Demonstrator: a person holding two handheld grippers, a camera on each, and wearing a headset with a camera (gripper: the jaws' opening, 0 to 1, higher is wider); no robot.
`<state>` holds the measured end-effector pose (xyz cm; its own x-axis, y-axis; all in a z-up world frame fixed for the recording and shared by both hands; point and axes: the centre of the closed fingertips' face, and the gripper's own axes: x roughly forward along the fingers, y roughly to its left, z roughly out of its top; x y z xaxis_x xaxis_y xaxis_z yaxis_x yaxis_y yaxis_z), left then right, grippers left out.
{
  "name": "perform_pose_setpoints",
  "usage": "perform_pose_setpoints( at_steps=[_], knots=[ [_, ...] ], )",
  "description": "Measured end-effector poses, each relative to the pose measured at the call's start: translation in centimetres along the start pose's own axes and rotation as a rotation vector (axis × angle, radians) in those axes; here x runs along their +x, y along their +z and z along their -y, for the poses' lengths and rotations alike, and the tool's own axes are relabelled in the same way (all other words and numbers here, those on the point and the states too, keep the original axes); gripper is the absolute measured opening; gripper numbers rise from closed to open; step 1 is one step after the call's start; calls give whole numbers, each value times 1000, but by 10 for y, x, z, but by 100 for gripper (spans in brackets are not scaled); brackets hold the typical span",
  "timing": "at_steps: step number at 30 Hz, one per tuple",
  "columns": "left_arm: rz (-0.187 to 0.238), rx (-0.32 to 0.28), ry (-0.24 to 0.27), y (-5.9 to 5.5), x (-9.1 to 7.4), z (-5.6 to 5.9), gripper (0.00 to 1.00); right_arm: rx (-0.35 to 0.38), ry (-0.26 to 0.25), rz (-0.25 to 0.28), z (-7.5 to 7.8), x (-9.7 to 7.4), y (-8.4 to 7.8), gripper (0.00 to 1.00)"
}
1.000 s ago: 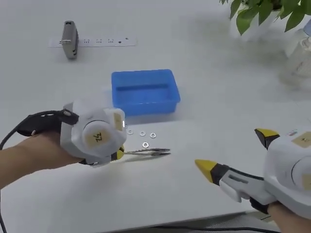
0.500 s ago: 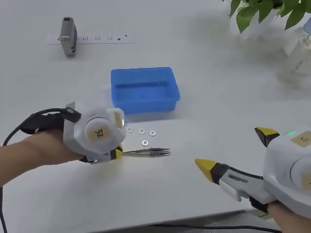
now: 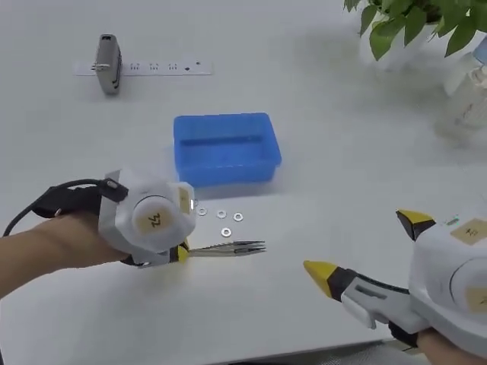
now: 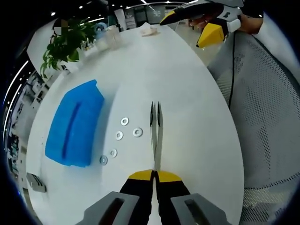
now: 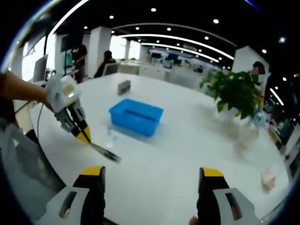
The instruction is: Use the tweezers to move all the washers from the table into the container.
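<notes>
Hardly anything has shifted over the last second. The left gripper (image 3: 183,251) still pinches the tweezers (image 3: 228,248), which have only drifted a touch nearer, away from the washers (image 3: 226,232).

At the far left of the white table (image 3: 342,152) lies a power strip (image 3: 152,68) with a grey adapter (image 3: 109,62) standing on its left end.

At the near left a hand holds the left gripper, a black cable trailing off to the left. Its yellow-tipped jaws are pressed together on the back end of the tweezers. In the left gripper view (image 4: 152,174) the tweezers (image 4: 155,136) run straight out from the jaws, their two arms almost closed with a thin gap between them. From where I stand they point right, about level and low over the table. I cannot tell whether the tips touch it.

Just beyond the tweezers the washers lie flat on the table, loosely scattered. Five show in the left gripper view (image 4: 137,132). They sit between the tweezers and the container (image 3: 227,169), and the tips grip none of them. The container is blue, rectangular and open-topped, and stands just past the washers, towards the far side.

At the near right is the right gripper (image 3: 367,243), well apart from the tweezers. Its jaws are spread wide over bare table.

At the far right corner stands a plant (image 3: 411,19).
</notes>
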<state>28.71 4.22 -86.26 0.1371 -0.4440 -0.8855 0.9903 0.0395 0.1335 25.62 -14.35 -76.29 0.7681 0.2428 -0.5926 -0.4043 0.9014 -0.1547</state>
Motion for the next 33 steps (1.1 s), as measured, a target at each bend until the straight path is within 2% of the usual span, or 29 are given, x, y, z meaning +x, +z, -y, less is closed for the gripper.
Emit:
perform_pose_setpoints(
  at_steps=[2, 4, 7, 10, 15, 19, 21, 22, 24, 25, 27, 31, 33],
  knots=[
    [-6, 7, 2, -1, -2, 1, 0, -2, 4, 0, -1, 0, 0, 79],
    [5, 6, 11, 2, -6, 1, 0, -4, 10, 2, -2, 0, 0, 79],
    [47, -13, 52, 15, -20, 0, 0, -13, 23, 0, -6, 1, 0, 78],
    [83, -7, 65, 26, -32, 4, 0, -27, 39, -6, -10, 1, 0, 77],
    [125, 10, 100, 43, -49, 10, 0, -56, 80, -12, -20, 2, 0, 74],
    [159, -2, 127, 54, -59, 11, 0, -73, 112, -17, -27, 2, 0, 73],
    [168, -1, 135, 58, -63, 14, 0, -74, 164, -16, -36, 2, 1, 70],
    [177, -4, 139, 61, -66, 15, 0, -64, 212, -15, -44, 1, 2, 68],
    [189, -5, 141, 64, -70, 17, 0, -50, 278, -21, -54, 2, 3, 64],
    [193, -4, 142, 65, -72, 18, 0, -38, 330, -27, -62, 3, 5, 61],
    [199, -2, 145, 68, -75, 19, 0, -43, 401, -19, -75, 5, 11, 52],
    [212, 3, 149, 73, -81, 18, 0, -136, 492, -46, -97, 16, 14, 40],
    [216, 3, 144, 74, -83, 18, 0, -181, 514, -38, -104, 21, 18, 35]
  ],
)
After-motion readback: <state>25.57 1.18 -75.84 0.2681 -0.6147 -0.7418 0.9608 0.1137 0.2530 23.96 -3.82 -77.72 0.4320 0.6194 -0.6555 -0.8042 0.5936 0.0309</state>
